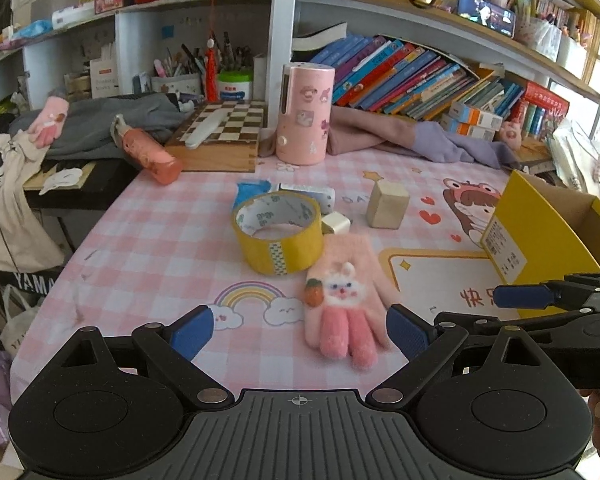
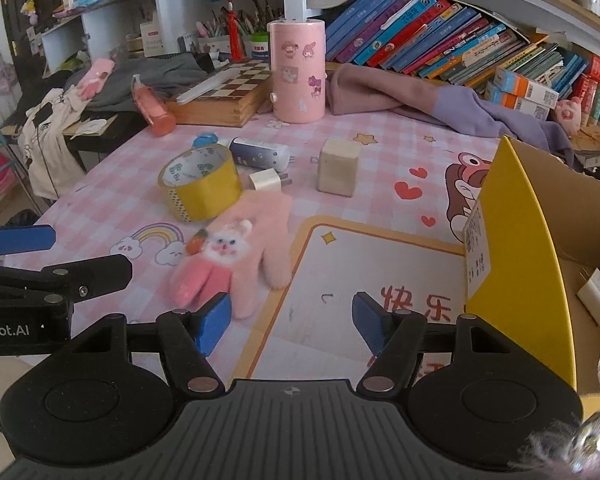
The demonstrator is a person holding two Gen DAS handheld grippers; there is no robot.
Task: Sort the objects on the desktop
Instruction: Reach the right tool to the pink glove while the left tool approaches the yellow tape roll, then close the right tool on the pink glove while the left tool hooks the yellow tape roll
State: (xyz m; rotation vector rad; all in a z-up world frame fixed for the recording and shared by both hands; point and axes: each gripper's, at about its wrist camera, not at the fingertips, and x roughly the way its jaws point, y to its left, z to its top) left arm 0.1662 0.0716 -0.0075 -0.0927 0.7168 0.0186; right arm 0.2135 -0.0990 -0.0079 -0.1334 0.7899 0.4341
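A pink bunny glove (image 1: pixel 341 300) lies on the pink checked mat, its fingers toward me; it also shows in the right wrist view (image 2: pixel 240 248). Behind it are a yellow tape roll (image 1: pixel 278 232) (image 2: pixel 200 182), a white charger plug (image 1: pixel 335 223) (image 2: pixel 264 180), a beige cube (image 1: pixel 387 204) (image 2: pixel 337 168) and a small white-and-dark bottle (image 2: pixel 260 154). My left gripper (image 1: pixel 300 334) is open and empty, just short of the glove's fingers. My right gripper (image 2: pixel 291 322) is open and empty, to the right of the glove, beside an open yellow cardboard box (image 2: pixel 515 240) (image 1: pixel 539 232).
A pink cylinder container (image 1: pixel 304 114) and a wooden chessboard box (image 1: pixel 224 132) stand at the back. A pink spray bottle (image 1: pixel 150 152) lies at the left. Purple cloth (image 1: pixel 439 140) lies under the bookshelf. The table's left edge drops off by a dark side stand with clothes.
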